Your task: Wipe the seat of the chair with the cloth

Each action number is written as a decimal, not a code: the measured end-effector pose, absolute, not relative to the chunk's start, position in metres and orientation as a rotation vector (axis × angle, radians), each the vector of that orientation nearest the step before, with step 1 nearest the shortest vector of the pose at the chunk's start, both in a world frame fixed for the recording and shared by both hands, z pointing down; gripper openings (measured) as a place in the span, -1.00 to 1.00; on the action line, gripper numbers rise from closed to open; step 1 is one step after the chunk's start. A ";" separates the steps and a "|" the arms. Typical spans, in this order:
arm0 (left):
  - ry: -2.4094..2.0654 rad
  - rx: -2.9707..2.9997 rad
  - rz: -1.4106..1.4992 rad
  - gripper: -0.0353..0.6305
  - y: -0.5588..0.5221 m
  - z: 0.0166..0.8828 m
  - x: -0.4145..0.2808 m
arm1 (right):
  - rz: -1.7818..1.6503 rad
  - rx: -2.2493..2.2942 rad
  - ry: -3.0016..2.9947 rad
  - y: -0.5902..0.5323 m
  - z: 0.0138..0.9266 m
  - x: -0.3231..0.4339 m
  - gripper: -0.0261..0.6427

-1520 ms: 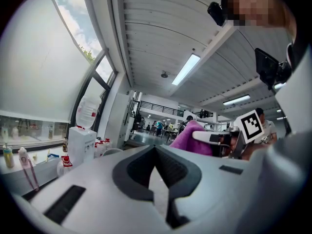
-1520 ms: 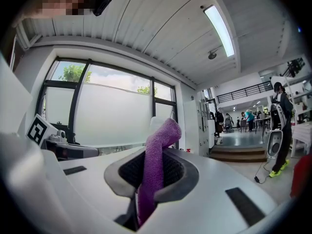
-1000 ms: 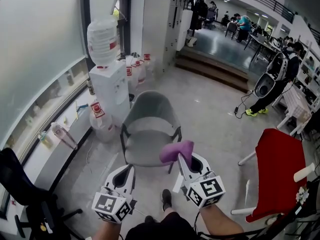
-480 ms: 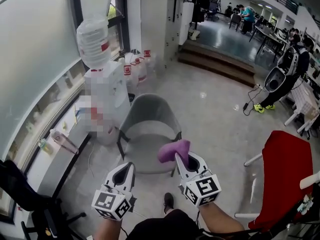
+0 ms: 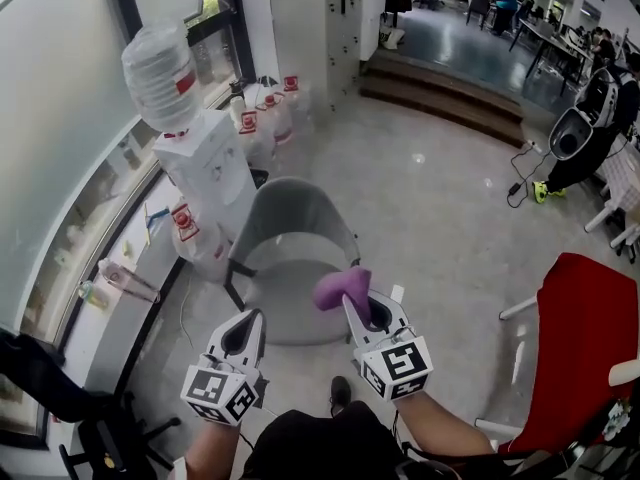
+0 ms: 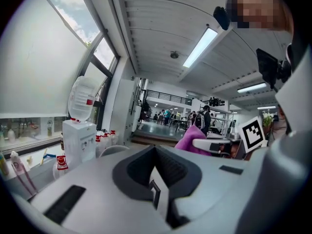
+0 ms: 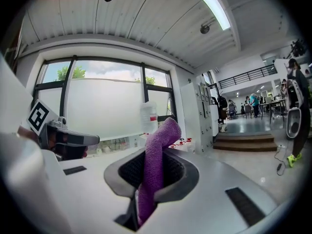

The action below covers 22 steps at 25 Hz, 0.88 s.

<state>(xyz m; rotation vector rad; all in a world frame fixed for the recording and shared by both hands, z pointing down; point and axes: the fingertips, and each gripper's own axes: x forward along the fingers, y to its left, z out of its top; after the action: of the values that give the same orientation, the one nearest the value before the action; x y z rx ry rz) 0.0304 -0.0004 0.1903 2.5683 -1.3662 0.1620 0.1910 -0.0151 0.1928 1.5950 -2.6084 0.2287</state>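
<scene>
- The right gripper (image 7: 146,186) is clamping the purple cloth (image 7: 158,150) between its jaws. The cloth's free end is sticking up past the fingertips and curling over.
- The left gripper (image 6: 157,191) is showing its jaws pressed together with nothing between them.
- In the head view, both grippers are hovering side by side at the near edge of the grey chair (image 5: 297,218). The cloth is sitting over the front of the seat (image 5: 280,303), off its surface.
- A water dispenser (image 5: 205,163) is standing just left of the chair.
- A red chair (image 5: 585,338) is standing well apart on the right.
</scene>
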 end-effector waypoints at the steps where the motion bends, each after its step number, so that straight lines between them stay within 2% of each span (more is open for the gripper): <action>1: -1.368 2.563 0.167 -0.88 -0.005 0.195 0.033 | 0.229 1.580 -2.610 -0.019 0.199 0.193 -0.79; 22: -1.235 2.357 0.384 -0.88 -0.087 0.394 -0.012 | 0.491 1.479 -2.272 -0.087 0.430 0.173 -0.78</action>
<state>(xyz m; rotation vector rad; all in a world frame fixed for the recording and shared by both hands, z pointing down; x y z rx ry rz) -0.0125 -0.0868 0.3938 2.3565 -1.2348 0.3837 0.1729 -0.0868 0.4299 1.4789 -2.2717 0.4910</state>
